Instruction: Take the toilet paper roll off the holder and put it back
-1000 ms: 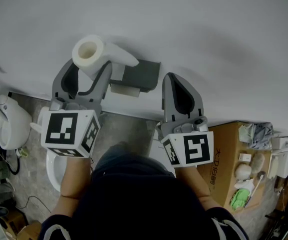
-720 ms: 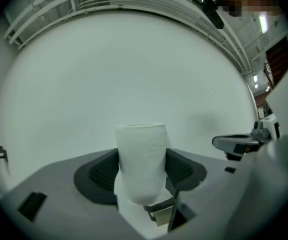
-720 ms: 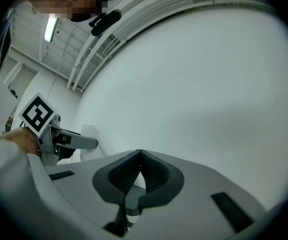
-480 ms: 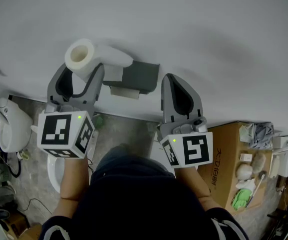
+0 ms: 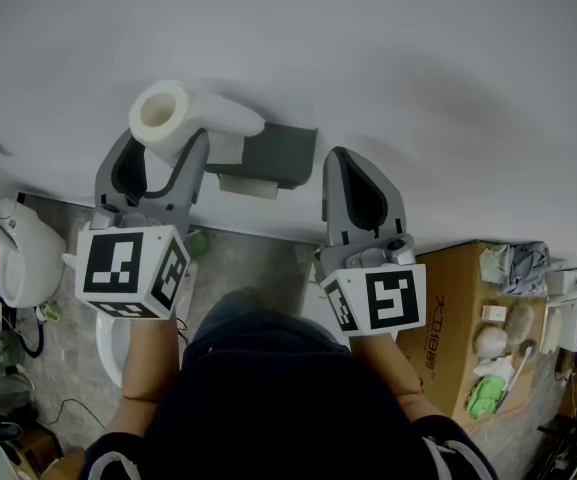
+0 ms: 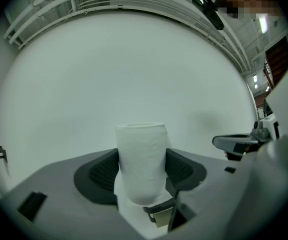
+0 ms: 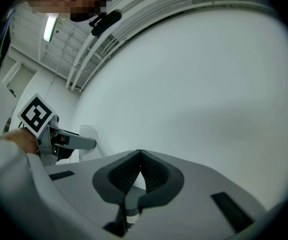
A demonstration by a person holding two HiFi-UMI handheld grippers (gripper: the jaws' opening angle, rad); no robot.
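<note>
The fingers (image 6: 100, 176) of the left gripper (image 6: 141, 171) are pressing on both sides of the toilet paper roll (image 6: 140, 159), spread only as wide as the roll's body. The roll is standing up between them in the middle of the left gripper view, its far end pointing toward the white wall (image 6: 134, 74). A loose sheet is hanging from the roll and running down past the fingers at the lower middle of that view.

In the head view the roll is sitting in the upper left of the frame, with its hollow core facing up and left. Its white tail is trailing to the right toward the dark grey holder (image 5: 273, 153) on the wall. The roll is off the holder, just beside its left end.

The right gripper (image 7: 140, 156) is keeping its fingers (image 7: 156, 176) together at the tips with nothing between them. It is hovering near the centre of the head view, just right of the holder. A cardboard box (image 5: 448, 318) is sitting on the floor at the lower right.
</note>
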